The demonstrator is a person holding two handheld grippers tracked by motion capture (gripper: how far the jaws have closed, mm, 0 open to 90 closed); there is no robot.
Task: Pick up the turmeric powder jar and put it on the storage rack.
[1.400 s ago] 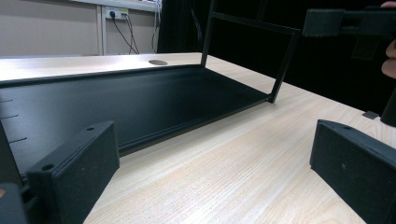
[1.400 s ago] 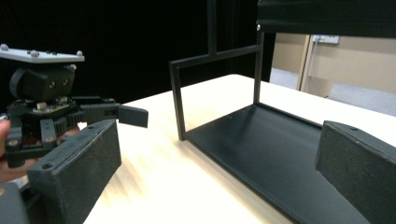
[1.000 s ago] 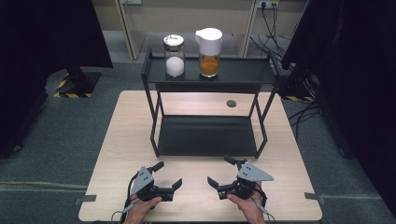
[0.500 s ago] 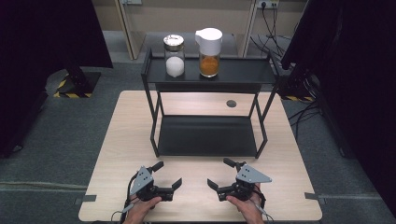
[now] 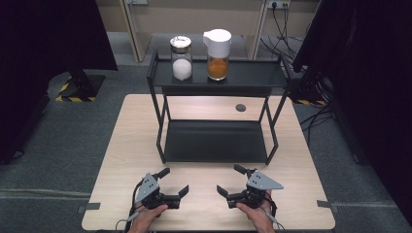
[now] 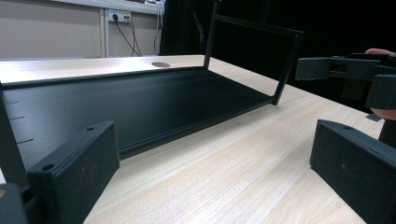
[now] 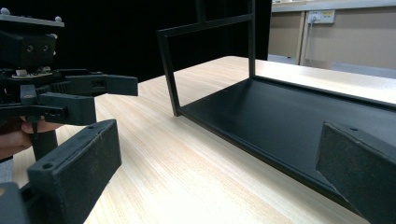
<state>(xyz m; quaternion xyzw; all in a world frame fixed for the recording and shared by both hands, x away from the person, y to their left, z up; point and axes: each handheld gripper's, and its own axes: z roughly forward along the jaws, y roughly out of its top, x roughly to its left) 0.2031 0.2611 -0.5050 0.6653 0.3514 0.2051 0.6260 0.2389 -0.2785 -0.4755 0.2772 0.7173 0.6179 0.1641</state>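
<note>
Biggest first: a pale wooden surface (image 5: 126,145), with grey floor all around. In the middle of it, a black metal rack (image 5: 160,116) with two flat shelves. Nothing on the bottom shelf (image 5: 214,141). Up on the top shelf (image 5: 252,73), at the far side, two jars just beside each other but apart: a white-lid jar (image 5: 217,56) with orange stuff inside, and a shiny-lid jar (image 5: 181,63) with white stuff inside. Maybe sugar or salt, but too far off to tell. Behind the rack, a small round hole (image 5: 240,108) in the wood.

Down at the near edge, two hands, each with a tool. Left claw (image 5: 175,180) wide open, nothing in it. Right claw (image 5: 229,179) wide open too, nothing in it. Both low over the wood, near each other, tips turned in toward the middle. Well apart from the jars, and not touching the rack, whose front edge lies just ahead of them.

Looks like the very start of the job: claws ready, nothing picked up yet. Next, most likely: lift one claw up and forward, over the front of the rack, to the top shelf. Keep it open, bring it level with a jar, put one pad on each side, then squeeze gently. Careful with the rack's thin bars, and with the other jar so close by.
</note>
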